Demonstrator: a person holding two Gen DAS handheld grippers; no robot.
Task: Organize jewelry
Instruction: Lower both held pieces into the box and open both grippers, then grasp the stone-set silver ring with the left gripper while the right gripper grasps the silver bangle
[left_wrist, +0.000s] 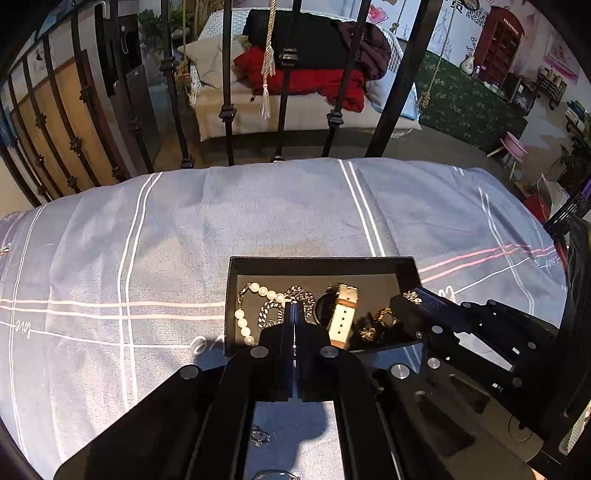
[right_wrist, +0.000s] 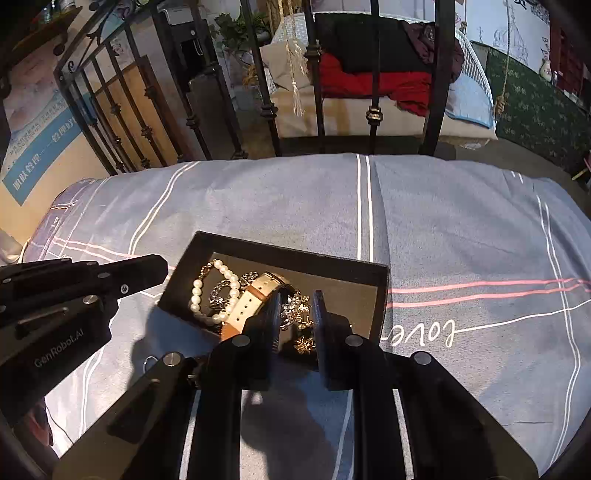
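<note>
A grey-blue striped bed cover (left_wrist: 184, 229) holds a black open jewelry box (right_wrist: 280, 254). The left gripper (left_wrist: 293, 306) is squeezed tight on nothing. The right gripper (right_wrist: 295, 306) pinches a sparkly gold bracelet (right_wrist: 293, 314) over the box.

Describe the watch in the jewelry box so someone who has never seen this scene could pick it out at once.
On the grey-blue bedspread with white and pink stripes lies a shallow black box of jewelry. Near the box's middle, between the pearl strand and the gold pieces, lies the watch. It is the only item with a flat cream strap punched with holes; everything around it is beads, chain or gold metal.
</note>
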